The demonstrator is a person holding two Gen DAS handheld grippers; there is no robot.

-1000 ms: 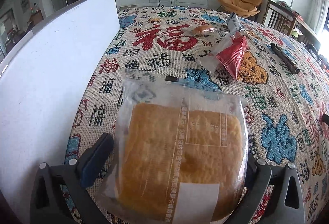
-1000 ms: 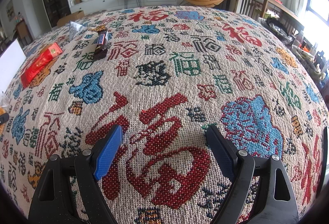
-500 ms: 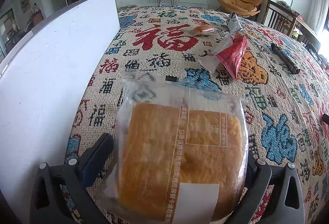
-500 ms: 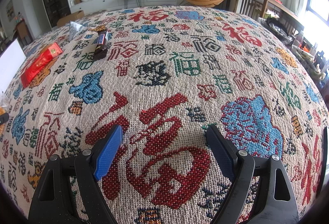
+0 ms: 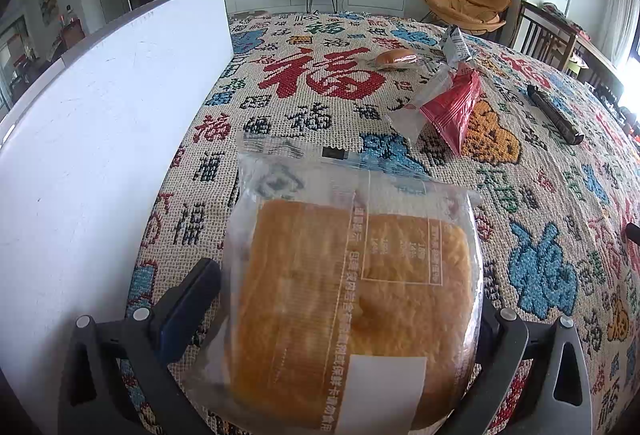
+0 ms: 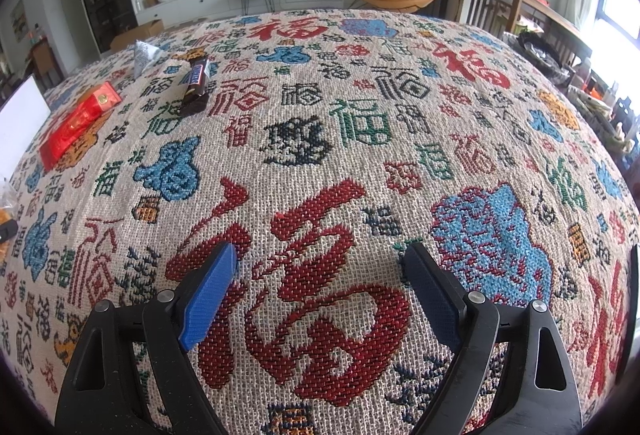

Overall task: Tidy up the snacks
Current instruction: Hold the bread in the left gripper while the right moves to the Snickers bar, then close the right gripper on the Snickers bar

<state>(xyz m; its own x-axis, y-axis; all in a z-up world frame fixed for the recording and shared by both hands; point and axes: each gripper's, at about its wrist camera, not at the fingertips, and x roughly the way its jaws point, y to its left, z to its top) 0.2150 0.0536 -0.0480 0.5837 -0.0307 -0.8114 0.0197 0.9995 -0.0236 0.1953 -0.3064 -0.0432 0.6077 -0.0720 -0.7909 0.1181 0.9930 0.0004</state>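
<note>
A clear bag of yellow sliced cake [image 5: 352, 295] lies on the patterned tablecloth between the wide-apart fingers of my left gripper [image 5: 344, 299]. The left pad [image 5: 188, 309] stands clear of the bag; the right finger is hidden behind it. Farther off lie a red snack packet [image 5: 452, 107], a small wrapped bun [image 5: 396, 57], a silver sachet [image 5: 456, 45] and a dark chocolate bar [image 5: 554, 115]. My right gripper [image 6: 320, 283] is open and empty above the cloth. The right wrist view shows the chocolate bar [image 6: 196, 83], the red packet [image 6: 78, 123] and the sachet [image 6: 144, 55].
A tall white board or box wall [image 5: 100, 139] stands along the left side of the table, close to my left gripper. Wooden chairs [image 6: 492, 11] and an orange lounge chair [image 5: 464, 7] stand beyond the far and right table edges.
</note>
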